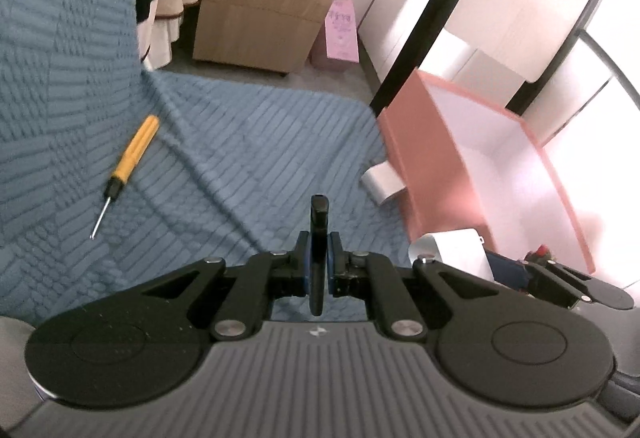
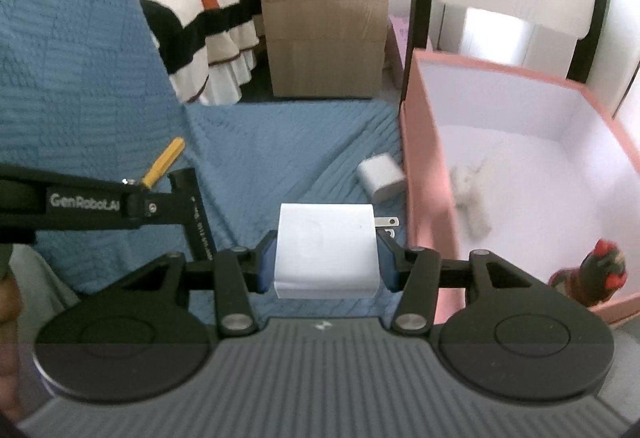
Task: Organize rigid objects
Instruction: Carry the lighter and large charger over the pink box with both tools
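Left hand-held gripper (image 1: 319, 264) clamps slim black bar (image 1: 319, 222), long axis pointing up-frame. Right hand-held gripper (image 2: 326, 264) clamps white plug-in charger block (image 2: 326, 250), prongs pointing frame-right toward pink box (image 2: 424, 158).

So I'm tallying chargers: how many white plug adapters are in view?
2. One white adapter is clamped in the right gripper; a smaller adapter lies on the blue blanket beside the pink box.

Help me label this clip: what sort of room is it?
Probably a bedroom: a bed with a striped cover, a wooden bedside cabinet, and a blue quilt spread as the work surface.
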`<state>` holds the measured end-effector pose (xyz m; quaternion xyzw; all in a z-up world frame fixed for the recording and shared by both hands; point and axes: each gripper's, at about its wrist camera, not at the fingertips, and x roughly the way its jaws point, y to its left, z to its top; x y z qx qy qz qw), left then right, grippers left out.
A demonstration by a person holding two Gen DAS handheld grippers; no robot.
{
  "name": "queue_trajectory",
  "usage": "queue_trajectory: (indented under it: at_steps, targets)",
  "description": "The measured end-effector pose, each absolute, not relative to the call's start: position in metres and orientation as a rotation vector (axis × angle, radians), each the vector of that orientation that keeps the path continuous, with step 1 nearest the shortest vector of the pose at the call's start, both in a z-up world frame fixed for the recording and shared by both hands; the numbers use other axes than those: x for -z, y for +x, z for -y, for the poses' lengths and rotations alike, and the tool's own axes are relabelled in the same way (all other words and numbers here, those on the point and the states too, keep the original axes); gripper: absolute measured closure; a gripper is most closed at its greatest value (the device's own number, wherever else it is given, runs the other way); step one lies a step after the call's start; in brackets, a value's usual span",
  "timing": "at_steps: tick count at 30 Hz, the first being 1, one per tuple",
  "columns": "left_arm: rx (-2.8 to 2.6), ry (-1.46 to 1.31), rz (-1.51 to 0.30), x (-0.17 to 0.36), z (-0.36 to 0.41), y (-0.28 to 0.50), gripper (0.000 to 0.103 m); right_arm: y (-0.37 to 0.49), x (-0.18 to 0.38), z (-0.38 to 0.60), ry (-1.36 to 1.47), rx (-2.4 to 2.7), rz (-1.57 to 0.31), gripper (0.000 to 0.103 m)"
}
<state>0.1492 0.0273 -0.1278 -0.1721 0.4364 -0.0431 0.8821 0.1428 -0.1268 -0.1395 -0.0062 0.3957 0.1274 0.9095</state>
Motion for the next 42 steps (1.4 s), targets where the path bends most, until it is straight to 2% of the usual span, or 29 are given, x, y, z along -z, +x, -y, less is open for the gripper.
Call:
queue_trajectory:
  at_steps: [16, 26, 32, 42]
  targets:
    - [0.149, -0.316, -0.774, 0.040, 0.046, 0.176, 0.094, 0.170, 0.069, 0.196, 0.017, -0.269, -0.693, 0.050]
    - [0.177, -0.313, -0.761, 0.006, 0.094, 0.198, 0.094, 0.179, 0.038, 0.239, 0.035, -0.260, -0.641, 0.050]
    - [0.195, -0.336, -0.803, 0.016, 0.122, 0.210, 0.094, 0.183, 0.047, 0.269, 0.051, -0.251, -0.677, 0.050]
    - [0.227, -0.298, -0.956, 0.078, 0.181, 0.225, 0.094, 0.182, 0.097, 0.314, 0.067, -0.218, -0.801, 0.050]
